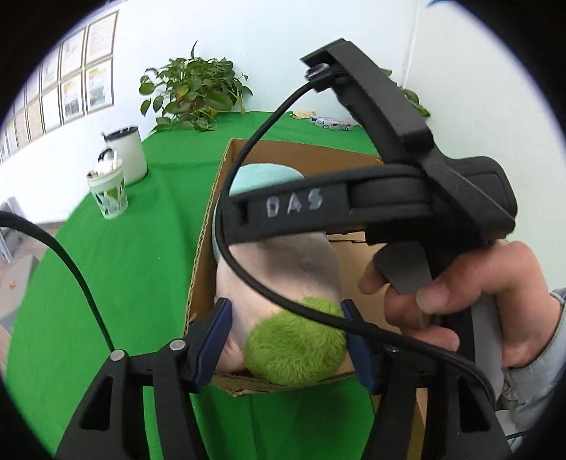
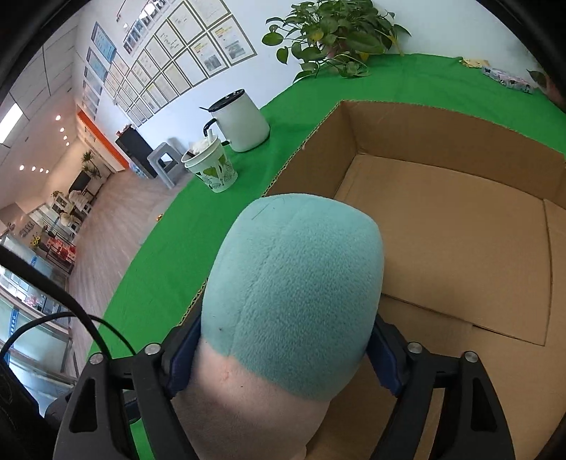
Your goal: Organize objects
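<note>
A plush toy with a teal end (image 2: 293,283), a pale pink body (image 1: 283,269) and a fuzzy green end (image 1: 295,345) lies over the left side of an open cardboard box (image 2: 442,230). My left gripper (image 1: 286,339) is shut on its green end, blue pads (image 1: 212,339) pressing both sides. My right gripper (image 2: 279,357) is shut on the toy where pink meets teal. In the left wrist view the right gripper's black body (image 1: 406,198) and the hand holding it cross over the toy.
The box sits on a green tablecloth (image 2: 406,81). A white lidded mug (image 2: 242,120) and a patterned paper cup (image 2: 212,170) stand to the left. A potted plant (image 2: 336,32) and small packets (image 2: 509,79) are at the back. The table edge drops off at left.
</note>
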A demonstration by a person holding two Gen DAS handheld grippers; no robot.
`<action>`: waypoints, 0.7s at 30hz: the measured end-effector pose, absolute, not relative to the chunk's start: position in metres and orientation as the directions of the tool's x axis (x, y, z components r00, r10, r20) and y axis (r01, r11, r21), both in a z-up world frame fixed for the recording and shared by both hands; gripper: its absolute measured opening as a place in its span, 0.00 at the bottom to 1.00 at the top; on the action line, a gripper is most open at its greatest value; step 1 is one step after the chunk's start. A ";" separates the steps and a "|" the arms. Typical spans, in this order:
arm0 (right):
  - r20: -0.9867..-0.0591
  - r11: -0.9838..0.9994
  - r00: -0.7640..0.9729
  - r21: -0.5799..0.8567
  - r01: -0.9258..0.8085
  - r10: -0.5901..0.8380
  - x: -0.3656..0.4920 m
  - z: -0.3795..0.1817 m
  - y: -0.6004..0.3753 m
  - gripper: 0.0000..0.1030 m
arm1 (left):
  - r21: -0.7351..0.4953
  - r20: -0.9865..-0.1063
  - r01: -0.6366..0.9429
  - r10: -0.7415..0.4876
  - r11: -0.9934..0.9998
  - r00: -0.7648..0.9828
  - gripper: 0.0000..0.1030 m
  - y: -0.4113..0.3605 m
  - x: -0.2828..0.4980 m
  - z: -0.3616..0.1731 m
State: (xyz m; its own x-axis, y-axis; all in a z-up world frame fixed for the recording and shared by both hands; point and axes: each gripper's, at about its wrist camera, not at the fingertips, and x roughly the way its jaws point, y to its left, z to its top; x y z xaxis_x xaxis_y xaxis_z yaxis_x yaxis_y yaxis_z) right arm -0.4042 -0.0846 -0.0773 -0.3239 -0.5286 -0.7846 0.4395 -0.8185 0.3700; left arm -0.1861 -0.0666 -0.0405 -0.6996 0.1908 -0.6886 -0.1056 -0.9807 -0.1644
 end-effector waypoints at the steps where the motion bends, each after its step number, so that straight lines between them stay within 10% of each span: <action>1: -0.785 -0.822 -0.322 0.378 0.426 -0.528 -0.399 -0.074 -0.083 0.89 | -0.192 -0.687 -0.094 0.203 -0.977 -0.698 0.55 -0.071 -0.185 -0.041; 11: -0.726 -0.794 -0.328 0.511 0.330 -0.604 -0.371 -0.036 -0.041 0.96 | -0.227 -0.683 -0.087 0.222 -0.970 -0.695 0.53 -0.079 -0.186 -0.041; 14: -0.789 -0.820 -0.279 0.439 0.367 -0.547 -0.362 -0.054 -0.064 0.65 | -0.219 -0.693 -0.094 0.222 -0.971 -0.686 0.53 -0.082 -0.189 -0.041; 21: -0.753 -0.832 -0.357 0.474 0.288 -0.553 -0.355 -0.058 -0.073 0.61 | -0.178 -0.651 -0.099 0.192 -0.979 -0.734 0.45 -0.095 -0.169 -0.021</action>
